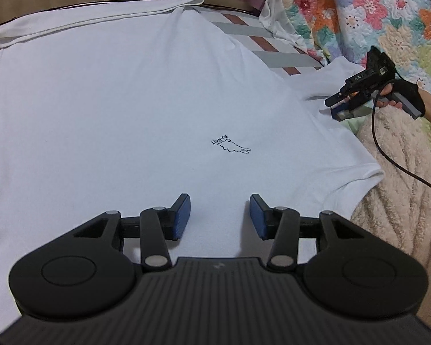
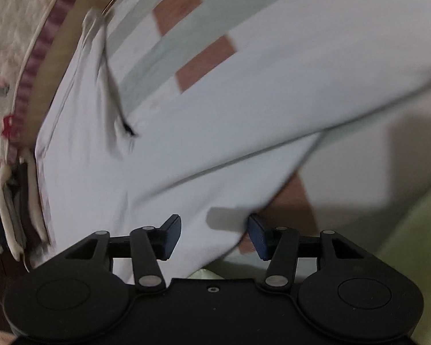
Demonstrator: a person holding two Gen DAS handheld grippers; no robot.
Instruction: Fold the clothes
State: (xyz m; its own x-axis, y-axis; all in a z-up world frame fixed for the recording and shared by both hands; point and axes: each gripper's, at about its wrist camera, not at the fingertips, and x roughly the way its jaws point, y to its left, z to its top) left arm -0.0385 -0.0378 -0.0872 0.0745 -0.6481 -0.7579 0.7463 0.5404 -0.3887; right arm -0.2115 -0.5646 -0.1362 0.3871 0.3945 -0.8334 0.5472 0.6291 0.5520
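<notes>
White t-shirt point(image 1: 115, 109) lies spread flat on a striped bedsheet point(image 1: 275, 54), small line-drawn logo point(image 1: 230, 145) facing up, far hem folded back on itself point(image 1: 94, 20). Left view only: floral quilt point(image 1: 373, 14) at right, fuzzy cream blanket point(image 1: 402, 201) at the near right, and the right hand-held gripper point(image 1: 334, 109) held by a hand point(image 1: 388, 102) at the shirt's sleeve point(image 1: 324, 83), cable trailing; from this side its state is unclear. Left hand-held gripper point(image 1: 219, 215) hovers over the shirt's lower middle, fingers apart, empty. Right view is motion-blurred: the right hand-held gripper point(image 2: 214, 235) has its fingers apart, nothing between them, over shirt point(image 2: 201, 132) edge and brown-striped sheet point(image 2: 207, 66). Neither view shows fabric pinched.
</notes>
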